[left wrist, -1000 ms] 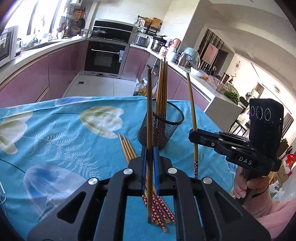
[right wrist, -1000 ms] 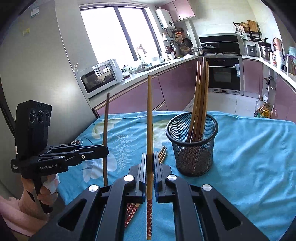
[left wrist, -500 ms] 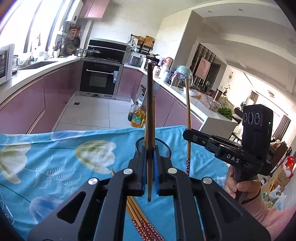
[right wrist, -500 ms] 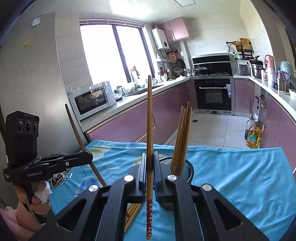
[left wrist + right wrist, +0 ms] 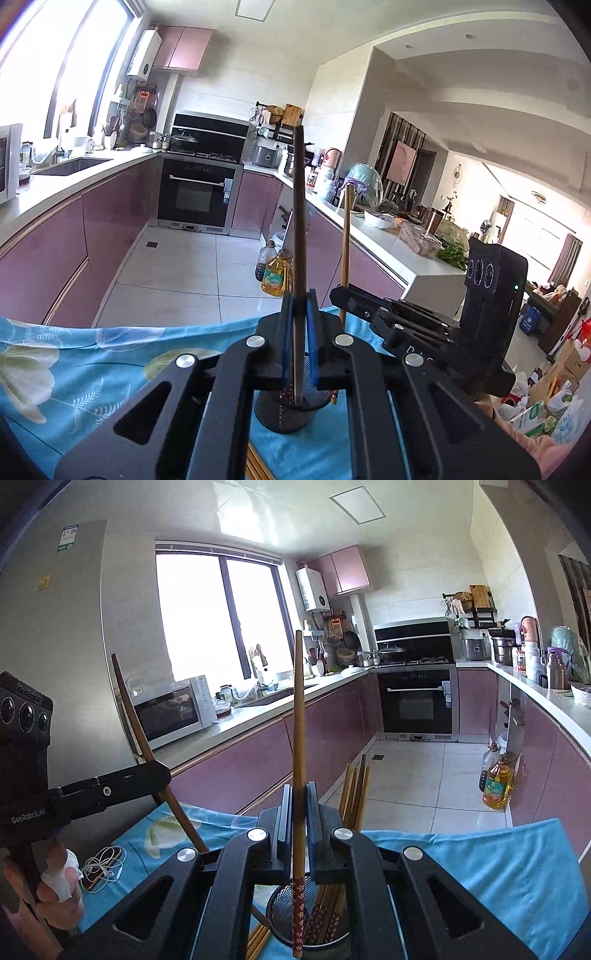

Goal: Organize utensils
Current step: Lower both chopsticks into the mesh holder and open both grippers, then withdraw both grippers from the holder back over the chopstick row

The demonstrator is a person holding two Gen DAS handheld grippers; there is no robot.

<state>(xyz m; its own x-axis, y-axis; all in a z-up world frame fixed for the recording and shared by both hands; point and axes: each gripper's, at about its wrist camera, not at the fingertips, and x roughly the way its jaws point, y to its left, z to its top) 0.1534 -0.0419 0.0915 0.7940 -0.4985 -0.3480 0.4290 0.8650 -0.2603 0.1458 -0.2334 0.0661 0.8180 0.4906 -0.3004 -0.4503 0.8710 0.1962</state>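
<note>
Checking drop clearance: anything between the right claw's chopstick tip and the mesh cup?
Right wrist view: nothing. The right claw holds its chopstick with the patterned end already down inside the mesh cup, beside the chopsticks already in the cup.

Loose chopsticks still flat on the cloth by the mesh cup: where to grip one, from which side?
Judging by the loose chopsticks, which lie flat and bunched on the blue tablecloth left of the mesh cup, come straight down from above and pinch one mid-shaft across its width. Taking the outermost stick first probably avoids dragging its neighbours.
</note>
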